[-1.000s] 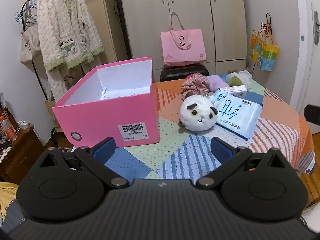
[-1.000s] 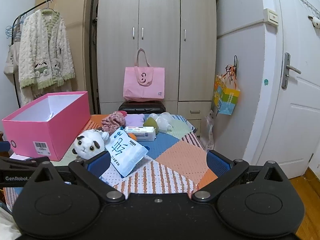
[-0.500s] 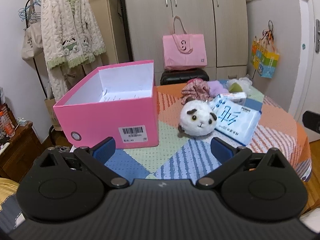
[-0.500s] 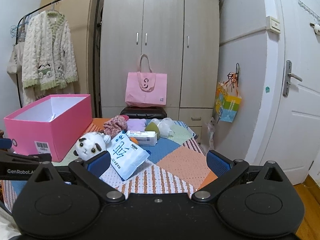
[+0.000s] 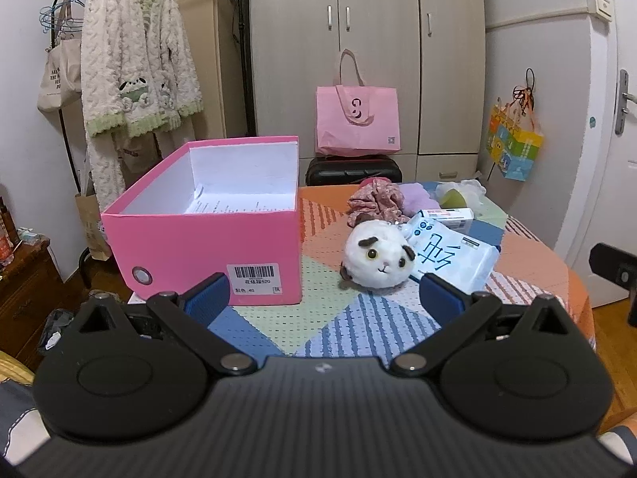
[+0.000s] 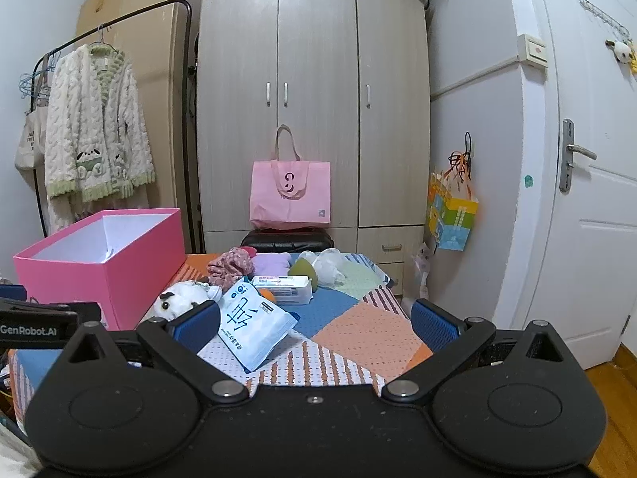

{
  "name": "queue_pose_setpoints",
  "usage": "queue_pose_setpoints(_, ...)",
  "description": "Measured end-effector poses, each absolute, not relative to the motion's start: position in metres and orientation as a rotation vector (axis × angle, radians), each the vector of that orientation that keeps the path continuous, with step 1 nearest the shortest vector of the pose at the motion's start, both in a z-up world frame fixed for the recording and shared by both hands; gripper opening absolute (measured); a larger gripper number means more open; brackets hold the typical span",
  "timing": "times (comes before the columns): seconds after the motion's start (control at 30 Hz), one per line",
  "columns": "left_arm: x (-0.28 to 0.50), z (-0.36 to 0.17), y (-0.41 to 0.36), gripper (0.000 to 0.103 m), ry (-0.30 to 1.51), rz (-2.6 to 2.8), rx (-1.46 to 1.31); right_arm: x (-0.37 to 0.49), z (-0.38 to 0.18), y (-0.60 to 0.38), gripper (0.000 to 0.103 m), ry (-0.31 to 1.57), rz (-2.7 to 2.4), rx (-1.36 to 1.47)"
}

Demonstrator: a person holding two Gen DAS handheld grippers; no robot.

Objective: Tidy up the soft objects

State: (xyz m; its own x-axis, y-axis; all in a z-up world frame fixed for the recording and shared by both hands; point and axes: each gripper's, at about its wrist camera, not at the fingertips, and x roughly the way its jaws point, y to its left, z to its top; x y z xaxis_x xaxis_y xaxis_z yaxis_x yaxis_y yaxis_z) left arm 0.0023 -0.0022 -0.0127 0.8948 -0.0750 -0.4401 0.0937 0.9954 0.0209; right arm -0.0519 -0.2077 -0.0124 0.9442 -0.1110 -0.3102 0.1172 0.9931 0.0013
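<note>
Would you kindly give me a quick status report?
Left gripper and right gripper open, empty. White plush toy on table beside open pink cardboard box. Path clear.

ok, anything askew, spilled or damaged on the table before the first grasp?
Nothing damaged or spilled. The tissue pack lies skewed, one end propped on the plush toy. The other soft items sit loosely heaped behind it. The pink box stands upright and open.

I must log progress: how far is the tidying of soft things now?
Nothing looks done: the pink box holds only paper. In hand: nothing; the left tool and right tool are open. Left: the plush toy, tissue pack and floral cloth lie on the table.
</note>
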Motion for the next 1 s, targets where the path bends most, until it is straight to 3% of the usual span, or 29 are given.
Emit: queue_pose_setpoints(1.0, 0.003, -0.024, 0.007, 0.103, 0.400, -0.019, 0.050, -0.057, -0.019, -0.204, 0.103, 0.273, -0.074, 0.006)
